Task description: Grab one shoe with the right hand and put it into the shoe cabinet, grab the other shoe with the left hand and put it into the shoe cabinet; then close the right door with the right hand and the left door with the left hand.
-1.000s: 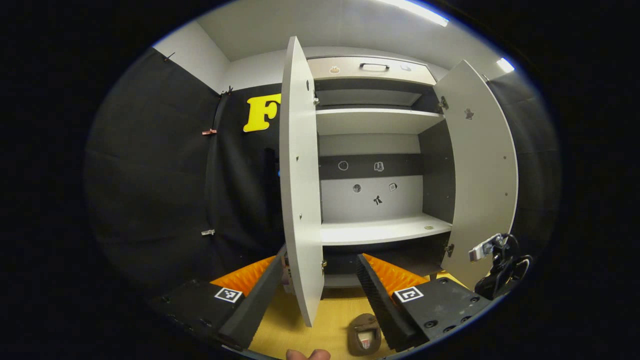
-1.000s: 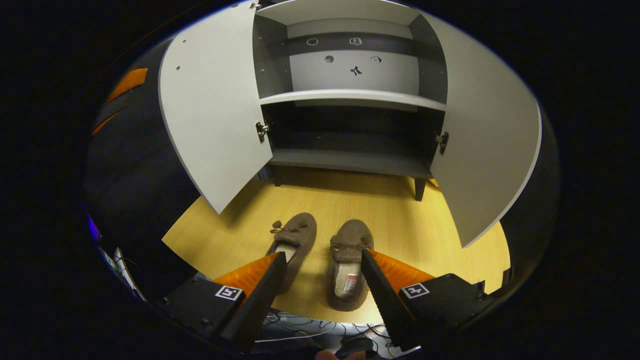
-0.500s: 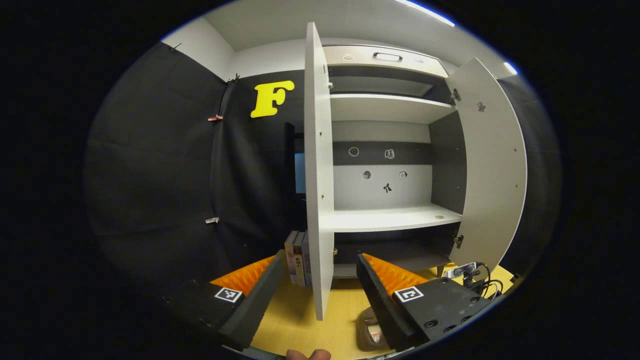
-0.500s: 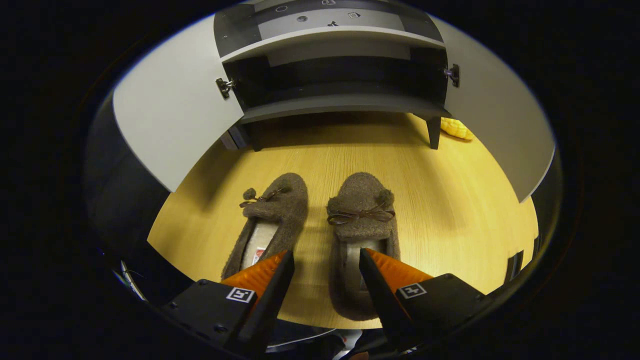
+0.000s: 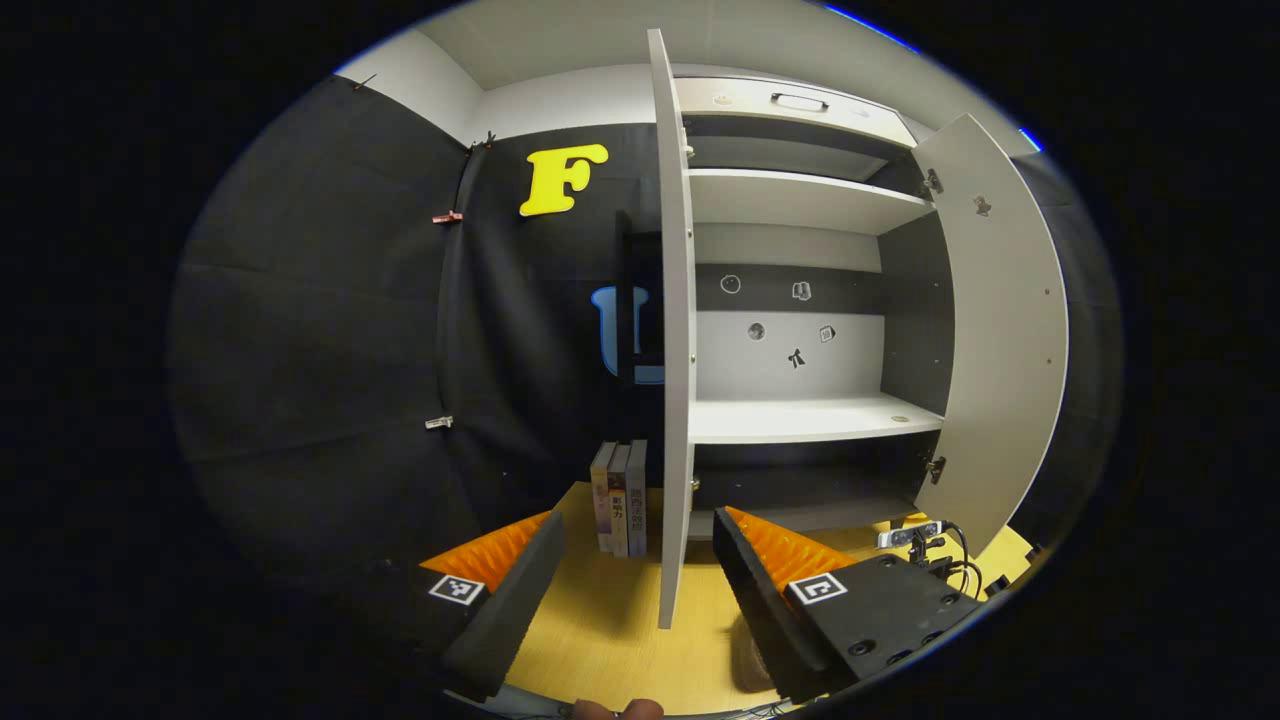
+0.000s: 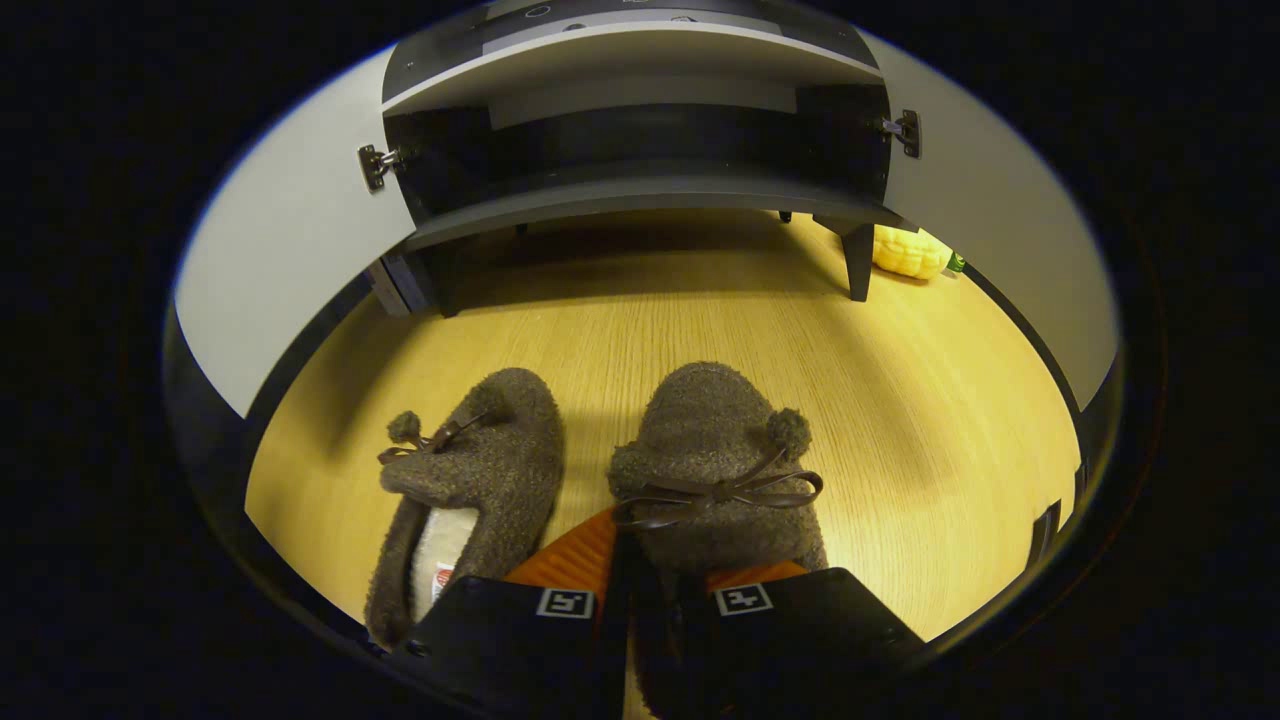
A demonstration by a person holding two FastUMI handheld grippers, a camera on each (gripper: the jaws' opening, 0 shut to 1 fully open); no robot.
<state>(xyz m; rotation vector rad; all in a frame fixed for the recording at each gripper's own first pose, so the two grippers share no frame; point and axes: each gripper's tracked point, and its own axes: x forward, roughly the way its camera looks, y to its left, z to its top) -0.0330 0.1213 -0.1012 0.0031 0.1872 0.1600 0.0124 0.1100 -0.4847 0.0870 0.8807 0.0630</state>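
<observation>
Below, my right gripper [image 6: 628, 585] pinches the right-hand shoe's [image 6: 715, 450] inner wall on the floor [image 6: 940, 400]; its mate [image 6: 470, 480] lies beside.
My left gripper [image 5: 632, 560], jaws spread, faces the open shoe cabinet [image 5: 810, 420] and books [image 5: 620, 495].

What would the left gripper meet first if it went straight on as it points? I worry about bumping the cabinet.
Probably the edge of the open left door, which stands between the open fingers of the left gripper. Depth is unclear.
</observation>
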